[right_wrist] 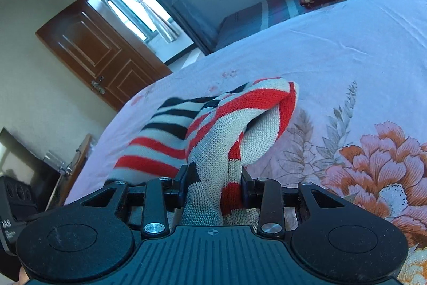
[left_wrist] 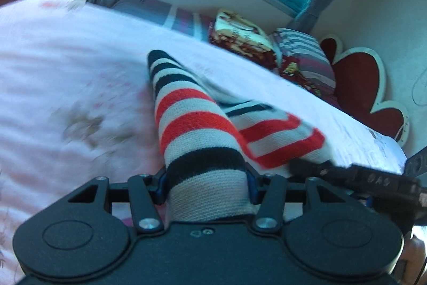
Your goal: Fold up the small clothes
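Note:
A small knitted garment with red, cream and dark navy stripes hangs bunched above a pink floral bed sheet. My left gripper is shut on one end of it, the cloth filling the gap between the fingers. My right gripper is shut on another bunched part of the same garment, which loops up in front of it. The right gripper's black body also shows at the right edge of the left wrist view, close beside the left one.
The bed sheet spreads wide around the garment. Folded blankets and a striped pillow lie at the far end by a red heart-shaped headboard. A wooden door and windows stand beyond the bed.

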Motion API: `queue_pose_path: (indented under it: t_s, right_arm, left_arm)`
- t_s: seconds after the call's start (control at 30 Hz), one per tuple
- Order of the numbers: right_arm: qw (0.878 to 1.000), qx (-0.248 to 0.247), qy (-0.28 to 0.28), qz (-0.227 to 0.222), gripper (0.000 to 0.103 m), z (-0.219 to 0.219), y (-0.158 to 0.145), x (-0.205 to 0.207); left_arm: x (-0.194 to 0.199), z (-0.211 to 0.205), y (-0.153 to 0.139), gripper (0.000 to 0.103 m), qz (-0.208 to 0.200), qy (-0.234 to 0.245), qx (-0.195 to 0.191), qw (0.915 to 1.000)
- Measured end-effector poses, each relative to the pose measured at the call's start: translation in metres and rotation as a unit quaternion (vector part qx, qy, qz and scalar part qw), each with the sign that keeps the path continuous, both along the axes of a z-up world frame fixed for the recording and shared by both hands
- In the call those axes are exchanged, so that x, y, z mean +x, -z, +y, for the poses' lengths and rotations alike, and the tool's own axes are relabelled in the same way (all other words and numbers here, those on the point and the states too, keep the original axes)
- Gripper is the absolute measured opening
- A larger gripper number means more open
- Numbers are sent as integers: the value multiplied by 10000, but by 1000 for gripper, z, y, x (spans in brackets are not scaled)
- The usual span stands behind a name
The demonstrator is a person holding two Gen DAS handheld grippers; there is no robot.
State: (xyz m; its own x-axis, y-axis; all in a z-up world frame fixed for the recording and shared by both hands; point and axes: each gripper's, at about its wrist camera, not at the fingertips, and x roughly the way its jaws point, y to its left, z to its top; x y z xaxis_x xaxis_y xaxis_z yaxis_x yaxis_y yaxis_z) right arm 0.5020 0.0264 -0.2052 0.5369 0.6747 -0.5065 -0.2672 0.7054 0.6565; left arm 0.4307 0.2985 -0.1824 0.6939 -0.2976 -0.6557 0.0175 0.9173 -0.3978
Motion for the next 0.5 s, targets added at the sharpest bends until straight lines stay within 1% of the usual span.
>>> queue_pose_path:
  t_s: [0.07,0.13,0.17,0.23,0.3,0.43,0.5]
  right_arm:
    - [9999,-55,-18,142,37,-4,7,5]
    - [9996,-207,-16,188,40,-7,11,6]
    - [9995,-218,41,222,43,-8,12,7]
    - [9991,-128,209,335,44,-14,13,8]
    - [9988,-18,325,377,44,-21,7,9]
    - [9982,-58,537,240,46,-29,-9,18]
    - [9973,142,644,322,46,-31,-11,30]
  left_arm:
    - [-1,9,12,58,26,3,-152,9999]
    - [0,7,13,59,-38,27,-106,9999]
    - [1,6,11,61,-50,30,-48,10000]
    - [4,4,8,63,-7,-27,8,10000]
    - [-3,6,1,62,-34,-58,64,10000]
    - [-7,10,-14,60,-275,-192,152,9993]
    - [-2,13,-22,60,-422,-270,73,9987]
